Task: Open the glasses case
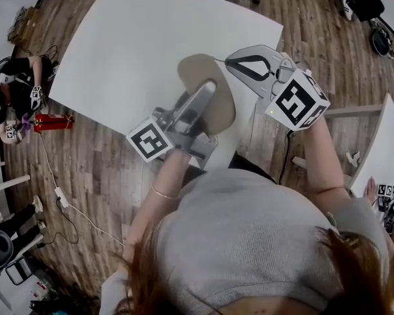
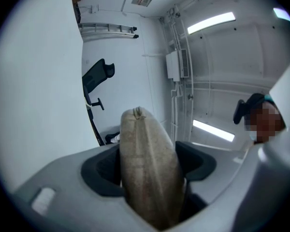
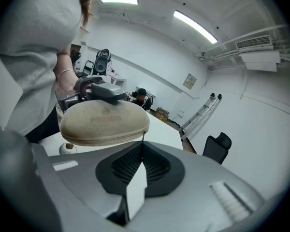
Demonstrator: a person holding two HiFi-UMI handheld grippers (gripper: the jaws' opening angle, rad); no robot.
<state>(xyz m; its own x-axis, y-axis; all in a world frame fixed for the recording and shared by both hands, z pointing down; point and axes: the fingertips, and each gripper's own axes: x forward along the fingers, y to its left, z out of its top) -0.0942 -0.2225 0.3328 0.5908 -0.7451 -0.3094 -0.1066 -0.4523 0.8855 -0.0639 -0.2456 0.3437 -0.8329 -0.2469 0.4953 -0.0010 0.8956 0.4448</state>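
A beige oval glasses case is held up over the near edge of the white table. My left gripper grips it from below, its pads pressed on both sides of the case, which fills the gap edge-on in the left gripper view. My right gripper meets the case's right end, and its jaws are shut on the thin zipper pull that hangs from the case's seam. The seam looks closed along the whole edge that shows.
Wood floor surrounds the table. A second white table stands at the right, and a red object lies on the floor at the left. A small white round thing sits on the table under the case. An office chair stands beyond.
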